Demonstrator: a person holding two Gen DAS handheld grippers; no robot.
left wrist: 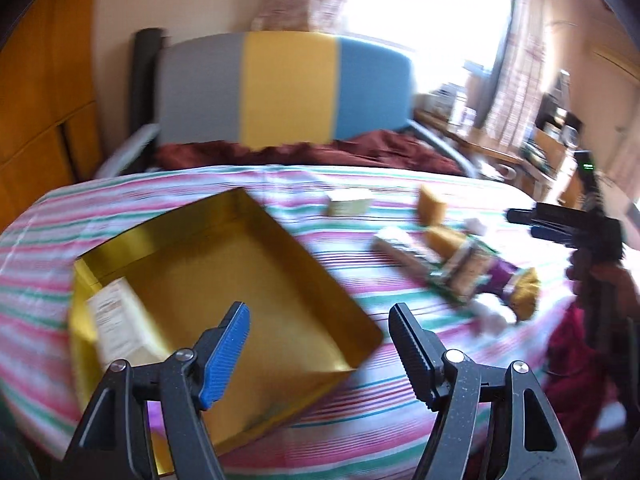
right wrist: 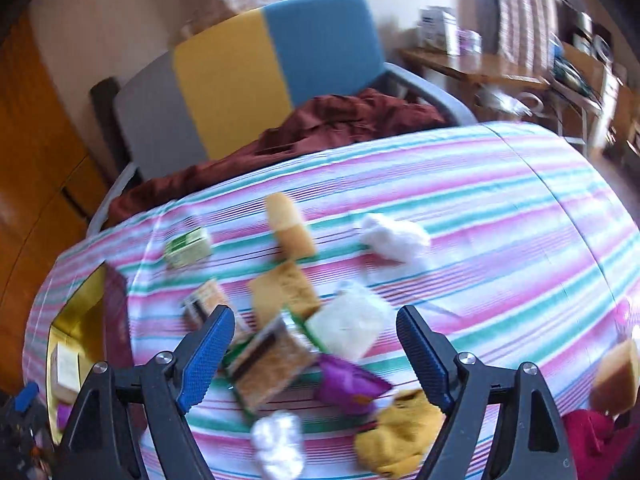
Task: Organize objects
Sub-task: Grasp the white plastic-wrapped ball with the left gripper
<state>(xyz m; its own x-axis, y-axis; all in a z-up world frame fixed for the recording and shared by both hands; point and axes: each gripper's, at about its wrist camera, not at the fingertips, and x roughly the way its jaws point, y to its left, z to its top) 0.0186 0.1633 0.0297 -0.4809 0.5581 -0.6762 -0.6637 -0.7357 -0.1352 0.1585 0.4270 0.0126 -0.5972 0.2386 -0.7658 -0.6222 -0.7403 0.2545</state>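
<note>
Both my claws hang spread and empty over the striped table, the gold tin on the left and the loose clutter on the right.

From my left camera, the gold tin sits open at the left of the striped cloth with one pale box lying in its near-left corner; my left gripper hovers over the tin's near right corner, jaws apart with nothing between them. From my right camera, the tin shows at the far left edge, then a small green-and-white box, yellow sponges, a white wad and a purple packet scattered across the middle. My right gripper hangs above this pile, fingers spread wide, gripping nothing. Everything is motion-blurred.
</note>
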